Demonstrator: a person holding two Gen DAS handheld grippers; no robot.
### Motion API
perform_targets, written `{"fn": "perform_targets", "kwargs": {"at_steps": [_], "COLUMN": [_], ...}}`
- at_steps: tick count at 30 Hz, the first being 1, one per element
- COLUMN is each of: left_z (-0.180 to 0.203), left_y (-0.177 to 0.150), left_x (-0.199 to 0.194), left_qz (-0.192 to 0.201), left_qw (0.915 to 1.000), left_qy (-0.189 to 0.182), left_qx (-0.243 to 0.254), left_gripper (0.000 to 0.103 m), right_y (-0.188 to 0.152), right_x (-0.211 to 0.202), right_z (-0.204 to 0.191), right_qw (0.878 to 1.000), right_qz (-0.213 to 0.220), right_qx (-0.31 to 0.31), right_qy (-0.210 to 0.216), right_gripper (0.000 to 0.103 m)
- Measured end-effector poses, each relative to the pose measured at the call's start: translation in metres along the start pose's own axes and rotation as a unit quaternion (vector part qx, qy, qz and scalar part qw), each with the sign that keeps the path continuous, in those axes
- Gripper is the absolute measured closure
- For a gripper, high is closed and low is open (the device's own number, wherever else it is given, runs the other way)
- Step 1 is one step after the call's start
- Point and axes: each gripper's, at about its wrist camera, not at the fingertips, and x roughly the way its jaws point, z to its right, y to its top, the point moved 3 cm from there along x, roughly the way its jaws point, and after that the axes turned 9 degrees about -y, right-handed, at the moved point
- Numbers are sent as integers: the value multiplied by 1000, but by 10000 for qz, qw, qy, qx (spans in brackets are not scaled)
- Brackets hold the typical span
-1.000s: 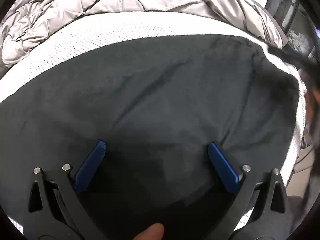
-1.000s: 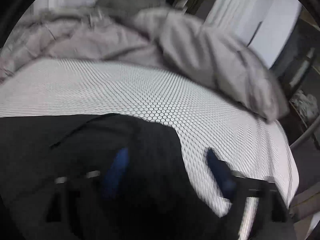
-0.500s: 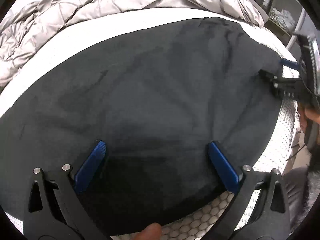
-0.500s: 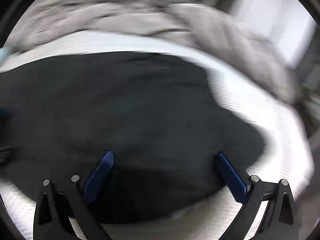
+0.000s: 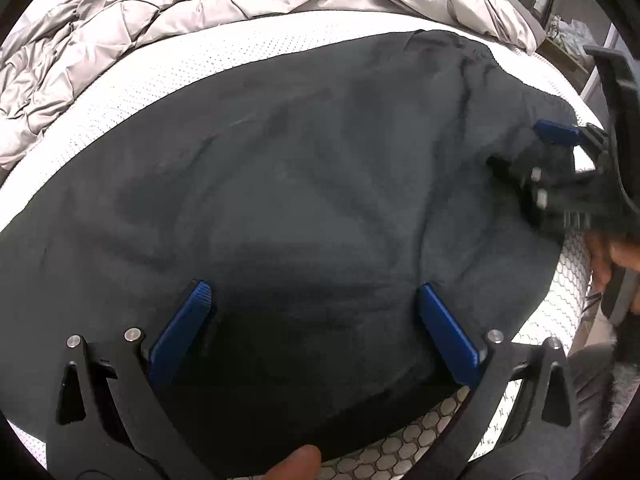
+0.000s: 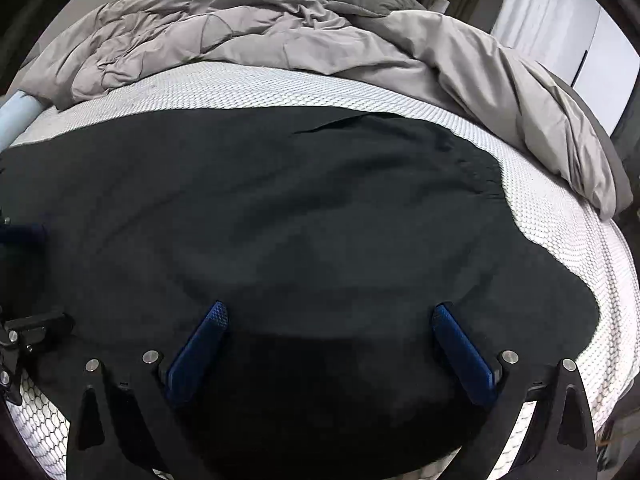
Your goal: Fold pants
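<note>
This is a bedroom in a home: ahead of the tongs lies a mattress point(image 6: 552, 216) with white honeycomb cover, and beyond it a crumpled grey duvet point(image 6: 280, 40).

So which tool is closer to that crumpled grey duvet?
Hard to call. Both the left tool and right tool hover open over the pants' near edge, the duvet far beyond.

The pants point(image 6: 304, 216) run off the left edge in both views. The right gripper point(image 5: 536, 168) is blurred in the left view, its lower finger hidden.
</note>
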Motion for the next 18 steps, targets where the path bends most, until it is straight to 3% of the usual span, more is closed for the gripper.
{"fn": "perform_targets", "kwargs": {"at_steps": [4, 7, 9, 11, 13, 15, 16, 18], "left_z": [-5, -7, -8, -14, -29, -43, -46, -45], "left_y": [-1, 4, 12, 16, 15, 10, 10, 9], "left_x": [-5, -18, -31, -32, -16, 0, 1, -4], "left_qz": [-63, 0, 331, 432, 194, -53, 36, 88], "left_qw": [9999, 9992, 9981, 9982, 9980, 9959, 9957, 9966], "left_qy": [-74, -236, -341, -145, 94, 81, 46, 57], "left_qx": [-131, -333, -386, -388, -589, -894, -921, -812], "left_gripper": [0, 1, 1, 1, 1, 1, 1, 1], "right_y": [0, 5, 10, 23, 29, 36, 39, 42], "right_x": [11, 0, -3, 1, 7, 17, 21, 27], "right_z": [45, 38, 21, -7, -30, -42, -40, -21], "right_qw": [9951, 9968, 9971, 9969, 9969, 9967, 9971, 9989], "right_qz": [-122, 105, 115, 111, 38, 1, 0, 3], "right_qx": [721, 792, 640, 253, -126, -496, -575, -441], "right_qy": [-673, -48, 400, 730, 777, 639, 489, -167], "right_gripper": [0, 0, 0, 0, 0, 0, 0, 0]}}
